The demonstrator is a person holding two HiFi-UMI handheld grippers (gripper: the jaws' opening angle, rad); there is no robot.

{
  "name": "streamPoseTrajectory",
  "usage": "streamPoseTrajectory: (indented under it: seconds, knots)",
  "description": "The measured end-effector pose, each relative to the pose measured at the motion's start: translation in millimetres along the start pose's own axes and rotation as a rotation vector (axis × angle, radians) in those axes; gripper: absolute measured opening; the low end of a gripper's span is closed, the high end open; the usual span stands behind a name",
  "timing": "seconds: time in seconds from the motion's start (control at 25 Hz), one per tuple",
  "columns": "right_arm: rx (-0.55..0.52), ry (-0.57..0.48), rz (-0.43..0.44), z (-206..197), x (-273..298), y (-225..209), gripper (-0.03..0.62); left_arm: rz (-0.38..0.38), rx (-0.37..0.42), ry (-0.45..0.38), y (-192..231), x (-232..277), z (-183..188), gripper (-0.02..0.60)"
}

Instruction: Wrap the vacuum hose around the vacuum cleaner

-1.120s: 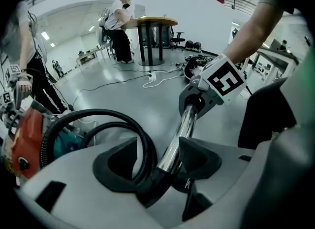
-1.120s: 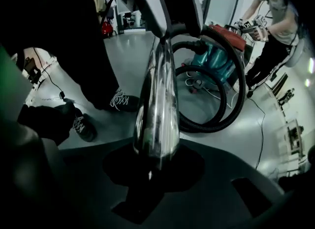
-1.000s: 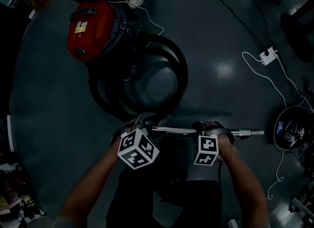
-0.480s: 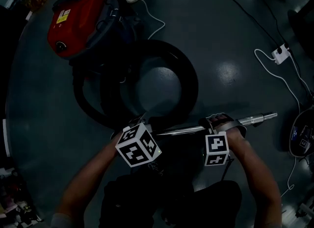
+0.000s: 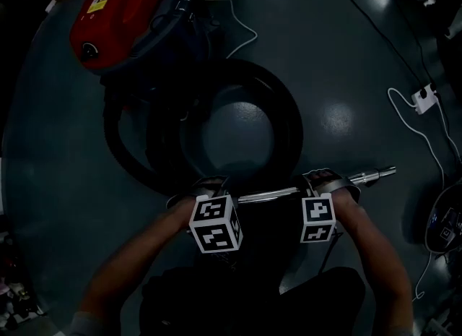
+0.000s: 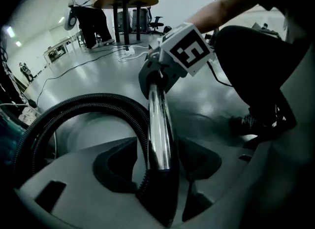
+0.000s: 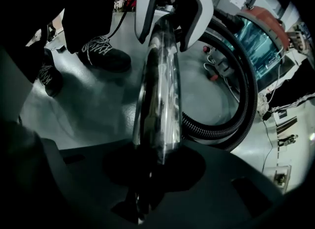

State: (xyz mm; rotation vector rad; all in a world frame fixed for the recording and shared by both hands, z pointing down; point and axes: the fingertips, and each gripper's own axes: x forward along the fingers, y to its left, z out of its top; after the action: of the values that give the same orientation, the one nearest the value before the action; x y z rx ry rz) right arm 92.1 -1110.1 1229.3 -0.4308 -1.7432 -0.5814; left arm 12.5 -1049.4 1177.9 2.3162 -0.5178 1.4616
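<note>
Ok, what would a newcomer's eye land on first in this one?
Probably the red vacuum cleaner at the head view's upper left, the one bright thing in a dim scene. Next comes the black hose, lying in a wide loop beside it at centre. Just below, the chrome wand runs crosswise, clamped by the left claw and the right claw.

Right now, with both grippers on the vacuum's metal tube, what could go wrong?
The smooth metal tube could twist or slip in the jaws of the left gripper and right gripper. The hose lies in loose loops and may spring apart. The white cable beside the vacuum cleaner could snag in it.
</note>
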Motion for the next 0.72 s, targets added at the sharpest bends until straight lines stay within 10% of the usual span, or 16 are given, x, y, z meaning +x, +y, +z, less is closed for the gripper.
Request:
streamPoseTrajectory:
  seconds: [0.72]
  knots:
    - [0.123, -0.039, 0.136, 8, 42, 3, 0.092, -0.024, -0.008, 0.056, 14, 43, -32, 0.222]
